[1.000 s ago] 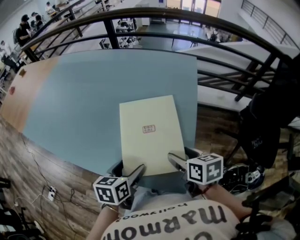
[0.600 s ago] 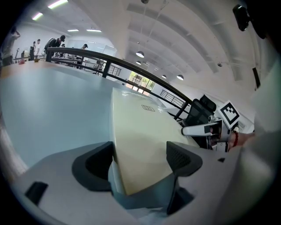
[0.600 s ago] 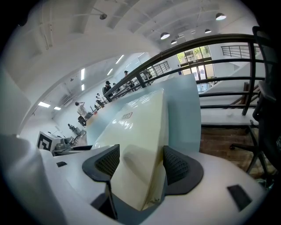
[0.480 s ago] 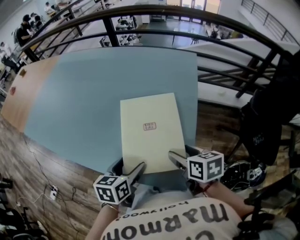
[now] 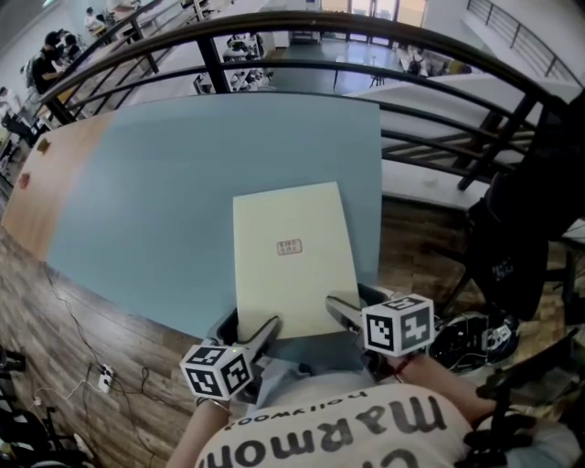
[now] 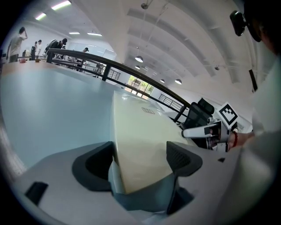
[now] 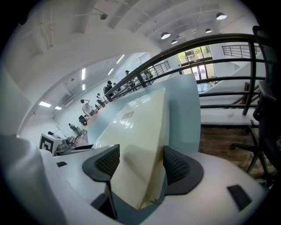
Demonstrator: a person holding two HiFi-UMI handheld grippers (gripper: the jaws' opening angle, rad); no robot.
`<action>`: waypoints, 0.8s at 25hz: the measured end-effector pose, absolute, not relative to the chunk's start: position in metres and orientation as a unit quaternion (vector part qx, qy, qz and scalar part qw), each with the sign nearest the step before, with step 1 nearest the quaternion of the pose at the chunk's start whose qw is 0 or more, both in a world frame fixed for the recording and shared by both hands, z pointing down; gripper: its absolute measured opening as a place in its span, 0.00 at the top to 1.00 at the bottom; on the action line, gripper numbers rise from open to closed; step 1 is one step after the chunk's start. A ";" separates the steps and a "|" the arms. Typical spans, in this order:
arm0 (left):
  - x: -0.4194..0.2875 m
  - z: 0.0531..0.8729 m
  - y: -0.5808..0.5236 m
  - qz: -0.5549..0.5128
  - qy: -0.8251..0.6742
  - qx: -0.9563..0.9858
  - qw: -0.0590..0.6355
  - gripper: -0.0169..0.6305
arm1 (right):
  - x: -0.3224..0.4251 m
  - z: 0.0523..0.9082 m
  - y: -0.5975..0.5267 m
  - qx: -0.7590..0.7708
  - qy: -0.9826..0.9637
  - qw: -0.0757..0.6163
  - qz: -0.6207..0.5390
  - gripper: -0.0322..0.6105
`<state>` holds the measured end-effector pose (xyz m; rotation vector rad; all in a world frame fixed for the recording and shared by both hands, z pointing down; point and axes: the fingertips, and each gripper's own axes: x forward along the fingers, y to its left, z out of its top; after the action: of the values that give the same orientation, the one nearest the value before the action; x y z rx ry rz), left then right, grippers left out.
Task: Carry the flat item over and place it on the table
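Observation:
A cream flat item [image 5: 291,260] with a small red stamp in its middle lies over the near right part of the blue-grey table [image 5: 155,183]; its near end overhangs the table edge. Whether it touches the tabletop I cannot tell. My left gripper [image 5: 266,331] is shut on its near left corner, and my right gripper [image 5: 339,310] is shut on its near right corner. In the left gripper view the flat item [image 6: 140,127] is wedged between the jaws of the left gripper [image 6: 140,159]. In the right gripper view the flat item [image 7: 140,127] is pinched by the right gripper [image 7: 139,165].
A black railing [image 5: 302,27] curves round the table's far and right sides. A black office chair [image 5: 526,210] stands at the right on wooden floor [image 5: 55,302]. Cables and a power strip [image 5: 103,375] lie at the lower left. The table's left end is wood-coloured [image 5: 46,174].
The flat item and both grippers have drifted very slightly left and forward over the table. Both grips are unchanged.

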<state>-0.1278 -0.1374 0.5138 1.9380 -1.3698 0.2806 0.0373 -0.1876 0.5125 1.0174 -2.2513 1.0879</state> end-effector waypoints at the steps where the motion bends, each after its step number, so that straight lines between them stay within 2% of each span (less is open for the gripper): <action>1: -0.127 0.514 -0.137 0.110 -0.534 0.754 0.366 0.39 | 0.038 0.514 -0.187 0.368 -0.813 0.222 0.393 0.44; 20: -0.128 0.513 -0.136 0.122 -0.532 0.756 0.362 0.39 | 0.040 0.520 -0.187 0.365 -0.811 0.211 0.405 0.48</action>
<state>-0.1281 -0.1356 0.5134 1.9471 -1.3706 0.3141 0.0403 -0.1866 0.5197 1.0149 -2.2540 1.1247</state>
